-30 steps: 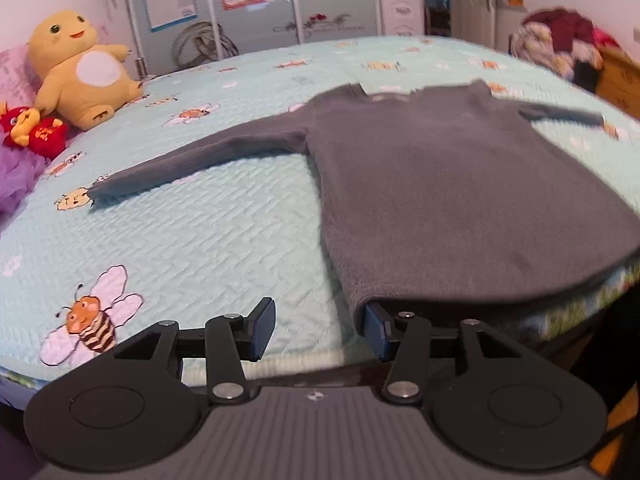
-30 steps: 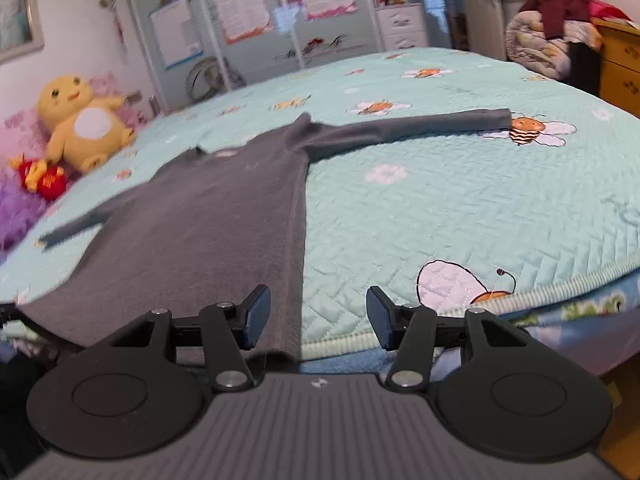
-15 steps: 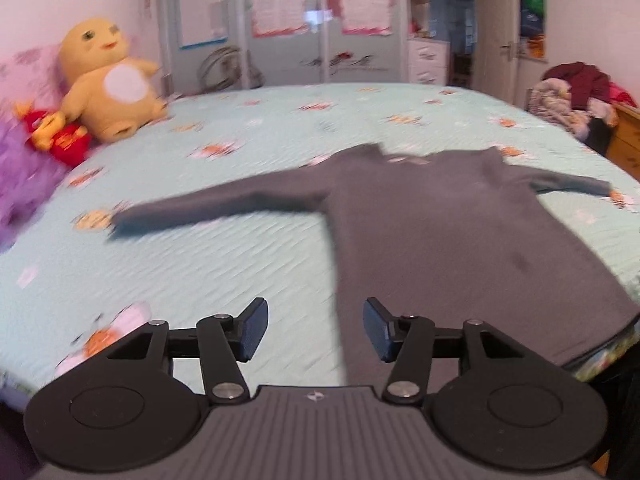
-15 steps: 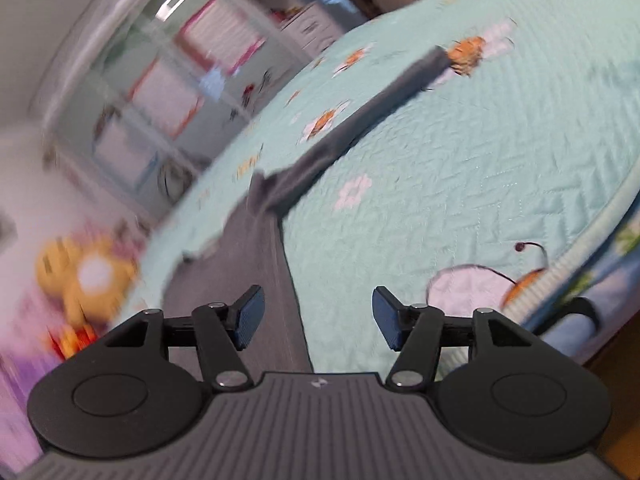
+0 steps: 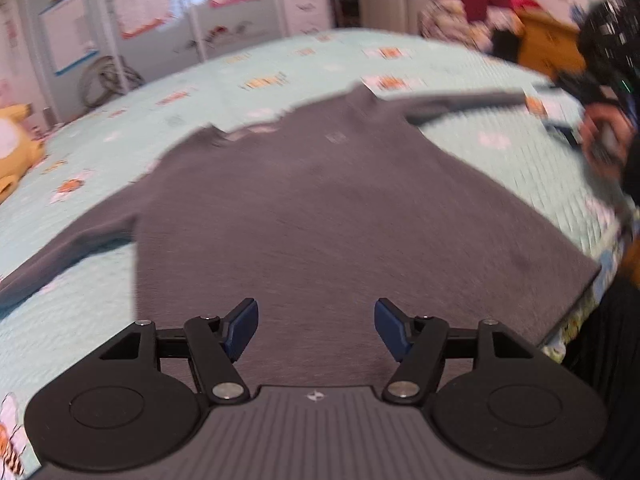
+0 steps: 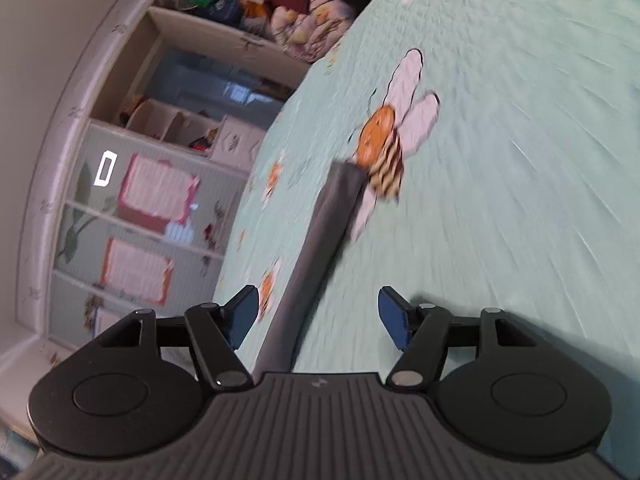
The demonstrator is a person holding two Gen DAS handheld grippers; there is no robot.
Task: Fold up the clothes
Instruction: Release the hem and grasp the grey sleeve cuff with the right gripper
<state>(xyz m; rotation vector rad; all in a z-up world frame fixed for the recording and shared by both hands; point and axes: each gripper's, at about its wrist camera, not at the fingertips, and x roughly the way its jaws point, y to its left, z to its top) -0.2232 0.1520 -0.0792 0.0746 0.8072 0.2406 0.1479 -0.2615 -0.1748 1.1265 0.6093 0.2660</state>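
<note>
The grey sweater (image 5: 344, 216) lies flat on the bed (image 5: 280, 64), front side down or up we cannot tell, with both sleeves stretched straight out to the sides. No part of it is folded over.

Our left gripper (image 5: 316, 330) hangs over the bottom part of the sweater's body. Its jaws are spread wide and hold nothing. The neck of the sweater points away from it, so the body runs straight ahead from these jaws.

Our right gripper (image 6: 318, 316) is out by the right sleeve (image 6: 320, 256). Its jaws are spread wide too, and they are empty. The sleeve runs like a long strip from just under the jaws, a bit to their left, away to its cuff beside the bee picture (image 6: 386, 148) on the bed cover. So the sleeve's long line goes nearly the same way the right jaws point.

The right gripper is the nearer one to that sleeve. We think it would need to turn across the sleeve to pinch it well. The pictures are blurry, so small folds are hard to see.
</note>
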